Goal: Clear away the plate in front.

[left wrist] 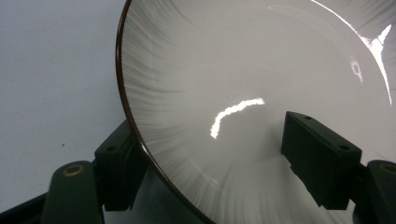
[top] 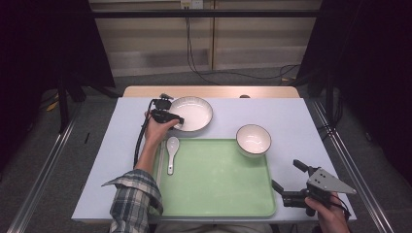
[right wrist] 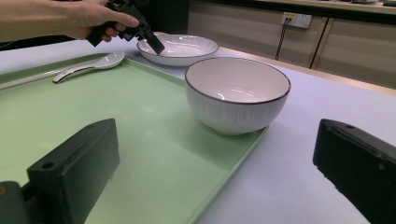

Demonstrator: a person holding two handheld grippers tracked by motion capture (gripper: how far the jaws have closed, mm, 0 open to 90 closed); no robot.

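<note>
Right tongs (top: 286, 180) nearest, jaws spread, empty, parked off the green tray's (top: 218, 194) right edge, well apart from the plate (top: 192, 112). Left tongs (left wrist: 210, 163) are on it: jaws spread astride its near-left rim, one outside, one inside, not yet pinching. Plate sits just beyond the tray, spoon (top: 172, 148) nearer.

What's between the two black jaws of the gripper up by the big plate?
The plate's brown-edged rim. In the left gripper view, one jaw of the left gripper sits outside the rim and one inside; neither pad visibly presses on it.
</note>
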